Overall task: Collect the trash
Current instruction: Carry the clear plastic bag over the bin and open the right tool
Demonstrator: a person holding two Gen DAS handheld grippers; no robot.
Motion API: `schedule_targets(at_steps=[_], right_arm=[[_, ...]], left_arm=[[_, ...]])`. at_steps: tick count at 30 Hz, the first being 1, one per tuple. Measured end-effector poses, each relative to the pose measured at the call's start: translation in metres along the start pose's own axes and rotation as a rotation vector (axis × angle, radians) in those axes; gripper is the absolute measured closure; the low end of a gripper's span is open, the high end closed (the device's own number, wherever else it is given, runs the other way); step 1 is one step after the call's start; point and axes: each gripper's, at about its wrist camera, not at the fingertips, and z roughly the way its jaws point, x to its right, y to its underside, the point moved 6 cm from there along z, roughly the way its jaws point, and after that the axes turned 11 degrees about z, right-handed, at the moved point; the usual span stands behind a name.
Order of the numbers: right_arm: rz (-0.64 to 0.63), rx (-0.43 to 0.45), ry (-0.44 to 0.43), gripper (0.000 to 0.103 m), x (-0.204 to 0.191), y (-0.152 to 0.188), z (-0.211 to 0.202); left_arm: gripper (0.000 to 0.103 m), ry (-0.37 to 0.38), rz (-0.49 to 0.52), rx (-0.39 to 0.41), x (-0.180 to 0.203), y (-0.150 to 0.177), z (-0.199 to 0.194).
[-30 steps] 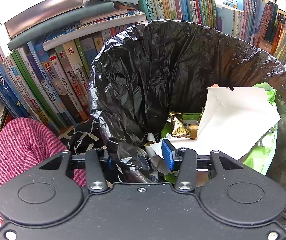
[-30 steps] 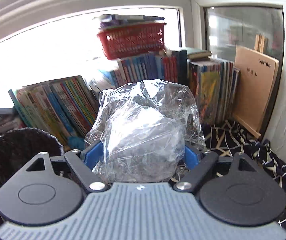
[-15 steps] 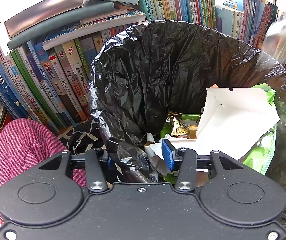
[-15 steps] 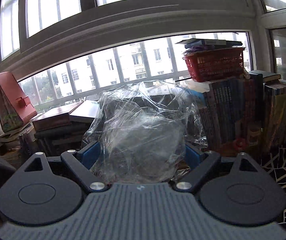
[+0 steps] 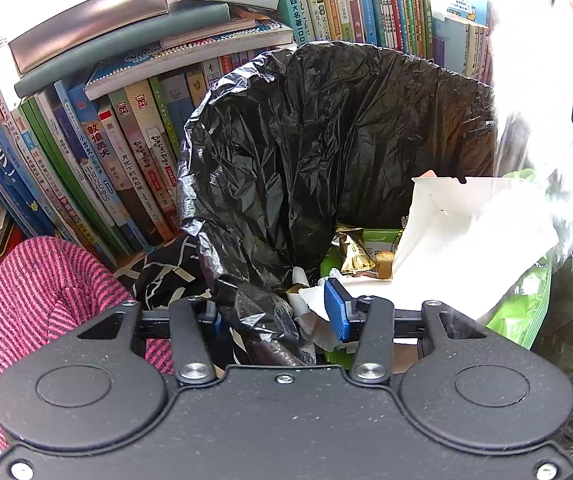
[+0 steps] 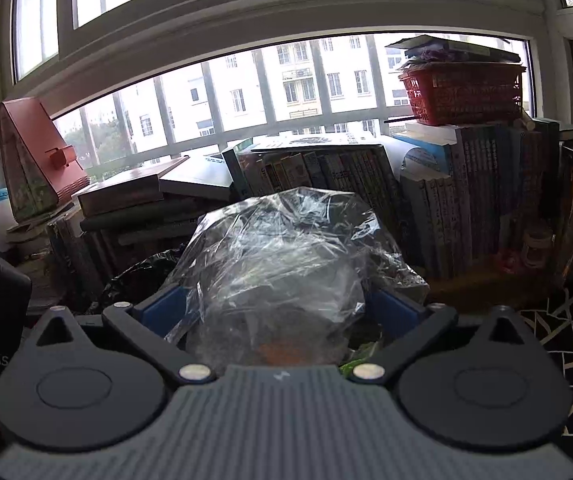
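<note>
Books (image 5: pixel 134 152) stand in rows ahead of and to the left of the left tongs (image 5: pixel 278 304), with more stacked flat on top, and they also fill the wall ahead of the right tongs (image 6: pixel 278 304) under the window (image 6: pixel 270 92). Directly ahead of the left tongs gapes the black bin bag (image 5: pixel 326 140), its near rim bunched between the two fingers; the left tongs are partly closed and pinch that fold of black plastic. Inside the bag, ahead and to the right of those fingers, lie a white paper carton (image 5: pixel 438 248), a green wrapper (image 5: pixel 522 304) and a small gold packet (image 5: pixel 354 256). A red striped sleeve (image 5: pixel 46 288) sits to the left of the left tongs.

Between the fingers of the right tongs bulges a crumpled clear plastic bag (image 6: pixel 282 264), the trash being brought in; their jaws are opening, spread wide, and the blue pads (image 6: pixel 162 308) stand just clear of the film on either side. Black bag plastic shows just below and left of it. A red basket (image 6: pixel 462 96) tops the books up and to the right.
</note>
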Motion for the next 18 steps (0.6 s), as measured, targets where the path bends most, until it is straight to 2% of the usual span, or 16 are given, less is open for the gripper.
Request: schedule_targets(at_steps=[10,18], right_arm=[[0.027,0.008,0.006,0.0,0.006,-0.001,0.0],[0.046,0.059,0.034,0.0,0.012,-0.006,-0.006]], left_arm=[[0.059,0.0,-0.001,0.0,0.001,0.0,0.0],[0.059,0.0,-0.003,0.0,0.001,0.0,0.0]])
